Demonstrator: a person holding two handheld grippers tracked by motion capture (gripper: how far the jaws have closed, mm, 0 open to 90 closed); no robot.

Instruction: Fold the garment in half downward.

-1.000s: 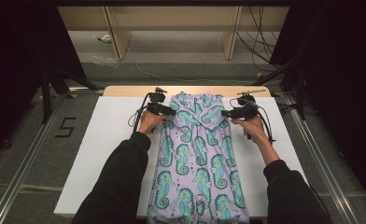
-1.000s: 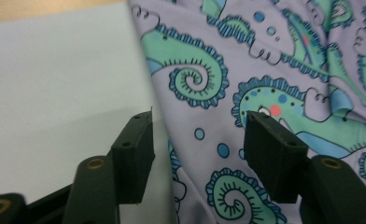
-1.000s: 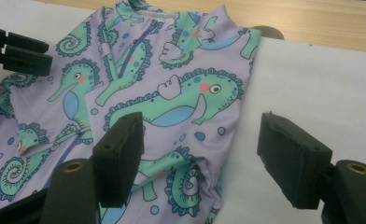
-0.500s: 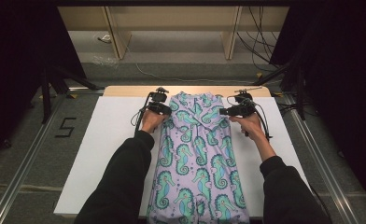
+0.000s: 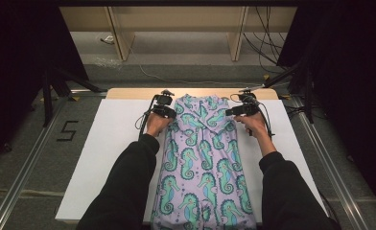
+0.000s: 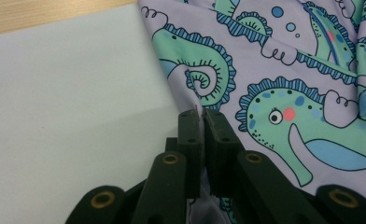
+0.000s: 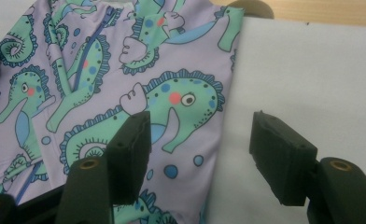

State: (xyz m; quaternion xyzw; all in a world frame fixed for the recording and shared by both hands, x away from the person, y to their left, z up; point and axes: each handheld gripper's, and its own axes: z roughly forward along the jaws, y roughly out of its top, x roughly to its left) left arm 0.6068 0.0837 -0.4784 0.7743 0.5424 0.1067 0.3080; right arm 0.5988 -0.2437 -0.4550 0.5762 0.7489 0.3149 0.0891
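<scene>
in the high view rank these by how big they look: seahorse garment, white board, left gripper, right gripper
1. white board
2. seahorse garment
3. left gripper and right gripper: they look about alike, so no ranking between them.

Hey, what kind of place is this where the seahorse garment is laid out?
Probably a lab or studio recording bench, not a home: a white table ringed by black curtains, loose cables on the floor behind, and a taped number five marking the floor beside it.
</scene>
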